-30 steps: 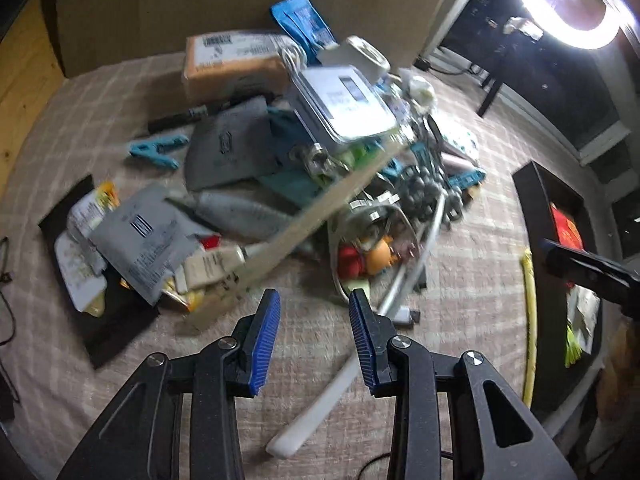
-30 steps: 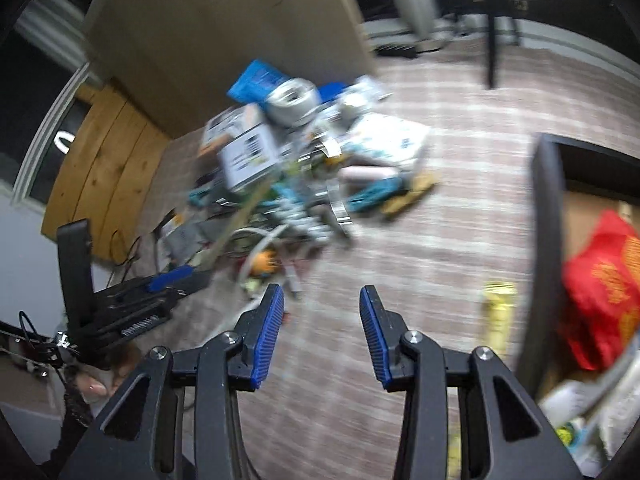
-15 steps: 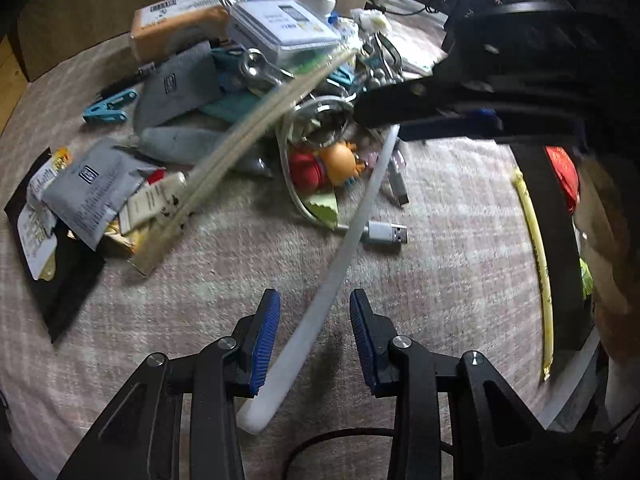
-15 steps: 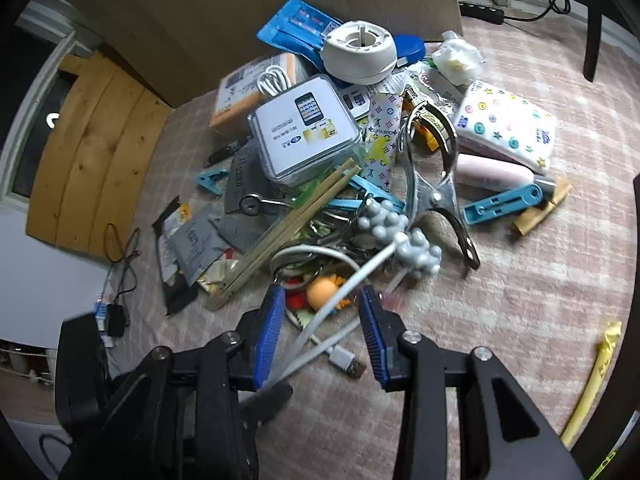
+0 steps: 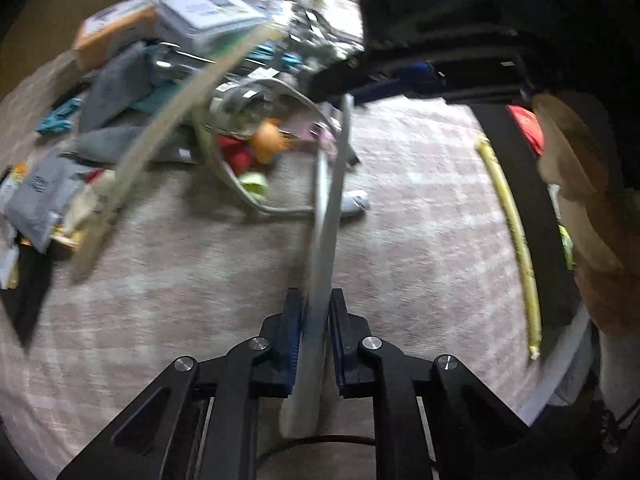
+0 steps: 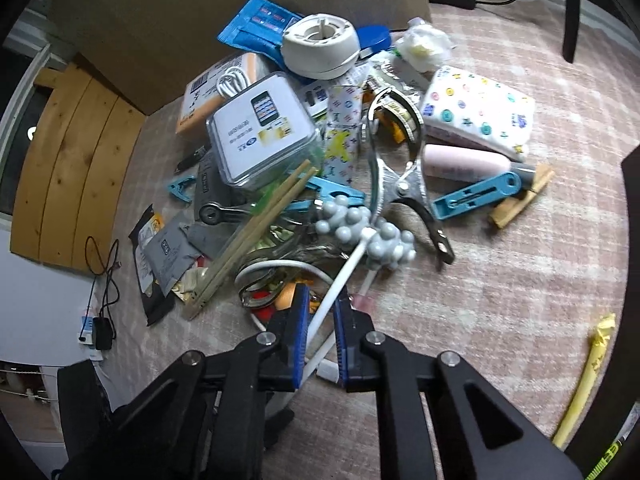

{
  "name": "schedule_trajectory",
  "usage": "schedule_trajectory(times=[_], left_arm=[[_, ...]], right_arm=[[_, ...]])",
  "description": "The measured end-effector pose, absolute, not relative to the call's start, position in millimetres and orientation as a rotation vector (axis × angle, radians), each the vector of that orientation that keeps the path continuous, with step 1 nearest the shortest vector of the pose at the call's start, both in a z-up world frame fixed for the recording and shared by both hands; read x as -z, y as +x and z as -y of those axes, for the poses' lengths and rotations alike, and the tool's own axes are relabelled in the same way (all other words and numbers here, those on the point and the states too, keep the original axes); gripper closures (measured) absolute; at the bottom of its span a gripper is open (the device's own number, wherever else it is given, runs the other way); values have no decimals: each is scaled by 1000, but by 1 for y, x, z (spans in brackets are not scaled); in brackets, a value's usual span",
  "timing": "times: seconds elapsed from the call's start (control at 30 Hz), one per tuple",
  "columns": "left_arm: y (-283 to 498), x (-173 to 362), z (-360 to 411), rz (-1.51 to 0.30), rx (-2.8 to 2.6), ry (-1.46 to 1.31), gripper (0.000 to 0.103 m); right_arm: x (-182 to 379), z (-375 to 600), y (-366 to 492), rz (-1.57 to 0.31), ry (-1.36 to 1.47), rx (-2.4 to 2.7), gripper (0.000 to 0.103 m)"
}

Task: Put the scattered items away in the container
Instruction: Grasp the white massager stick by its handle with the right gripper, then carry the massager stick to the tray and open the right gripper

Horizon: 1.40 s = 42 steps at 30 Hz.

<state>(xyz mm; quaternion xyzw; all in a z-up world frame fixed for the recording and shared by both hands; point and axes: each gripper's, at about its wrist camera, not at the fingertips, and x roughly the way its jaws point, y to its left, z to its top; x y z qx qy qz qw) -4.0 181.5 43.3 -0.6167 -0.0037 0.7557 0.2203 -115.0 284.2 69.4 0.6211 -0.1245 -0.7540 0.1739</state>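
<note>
A long white massager lies across the checked cloth, with its handle point(image 5: 326, 216) toward me and its grey ball head point(image 6: 360, 232) on the pile of scattered items. My left gripper point(image 5: 316, 300) is closing, its blue pads pressing on the thick handle end. My right gripper point(image 6: 322, 300) is closing too, with the thin white shaft point(image 6: 348, 272) pinched between its pads just below the head. It also shows as a dark shape point(image 5: 400, 76) at the top of the blurred left wrist view. The black container point(image 5: 516, 184) stands at the right.
The pile holds a tin box with a phone picture point(image 6: 260, 128), chopsticks point(image 6: 256, 232), metal tongs point(image 6: 400, 168), a blue clip point(image 6: 476, 196) and a tissue pack point(image 6: 480, 112). A yellow tube point(image 5: 516, 240) lies beside the container. A hand point(image 5: 580, 208) is at the right.
Both grippers came down onto the white massager and their jaws narrowed around it. The right gripper swung from the container side over to the pile.
</note>
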Motion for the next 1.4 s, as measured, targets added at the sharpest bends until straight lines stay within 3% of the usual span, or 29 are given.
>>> schedule_trajectory(times=[0.07,0.2,0.63,1.03,1.4], left_arm=[[-2,-45,-188,6,-2082,-1696,89],[-6,-53,-179,40,-2111,-1683,67],[-50,-78,-139,139,-2245,-1674,67],[-29,-77,-235,90,-2104,-1590,67],[-24,-103,-272,81,-2043,-1508,67]], right_arm=[[-72,-291,-112,348,1761,2160,94],[-74,-302,-108,317,1764,2175,94],[-81,-323,-108,260,1764,2224,97],[-92,-348,-87,405,1734,2178,98],[-120,-382,-72,531,1673,2208,98]])
